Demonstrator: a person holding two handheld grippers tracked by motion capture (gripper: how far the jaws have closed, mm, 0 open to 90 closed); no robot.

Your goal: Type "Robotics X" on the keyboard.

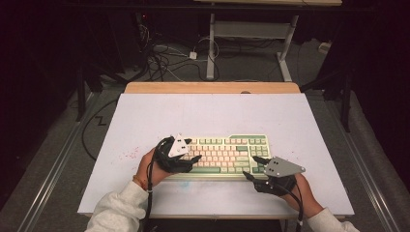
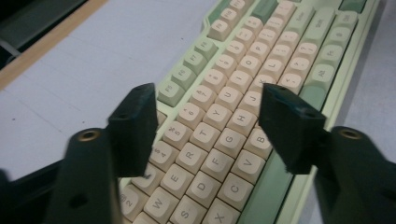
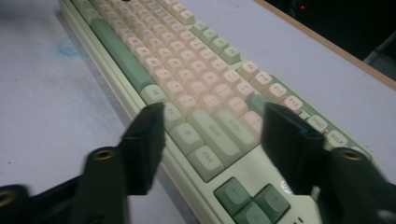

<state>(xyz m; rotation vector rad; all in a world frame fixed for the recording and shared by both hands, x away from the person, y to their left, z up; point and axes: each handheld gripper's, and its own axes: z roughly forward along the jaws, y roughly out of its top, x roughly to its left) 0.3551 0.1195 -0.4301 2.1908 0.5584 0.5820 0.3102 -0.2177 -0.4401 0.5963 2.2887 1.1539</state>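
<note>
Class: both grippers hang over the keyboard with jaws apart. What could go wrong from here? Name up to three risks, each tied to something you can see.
1. The left gripper straddles several keys around T, G and H; lowered like this, a jaw may press the wrong key.
2. The right gripper hangs over the keyboard near Ctrl and the arrow keys; a jaw could catch a keycap edge.
3. A sideways push might slide the keyboard on the table.
</note>
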